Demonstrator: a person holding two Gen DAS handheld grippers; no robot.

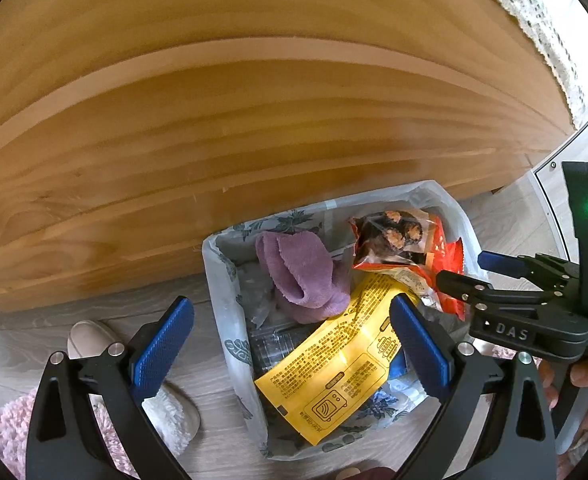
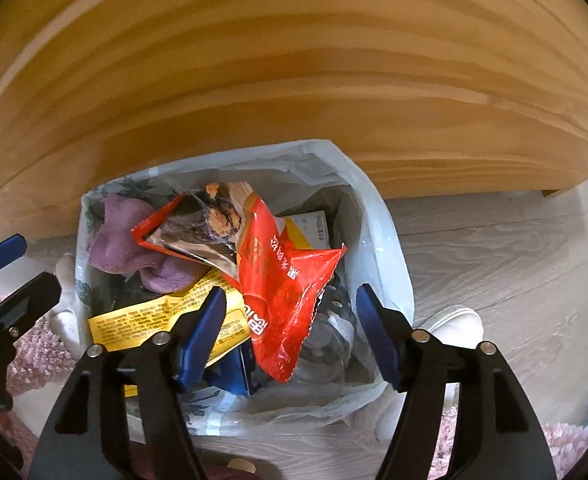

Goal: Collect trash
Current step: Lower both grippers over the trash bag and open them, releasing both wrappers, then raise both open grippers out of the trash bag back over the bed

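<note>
Wrapper (image 2: 282, 280) lies in bag (image 2: 377, 240) below spread right jaws.

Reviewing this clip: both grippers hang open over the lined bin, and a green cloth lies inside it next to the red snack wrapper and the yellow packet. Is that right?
One detail is off: the cloth is purple, not green, as the left wrist view shows. The rest stands: left gripper and right gripper are open over the lined bin, with the red snack wrapper and yellow packet inside.
</note>
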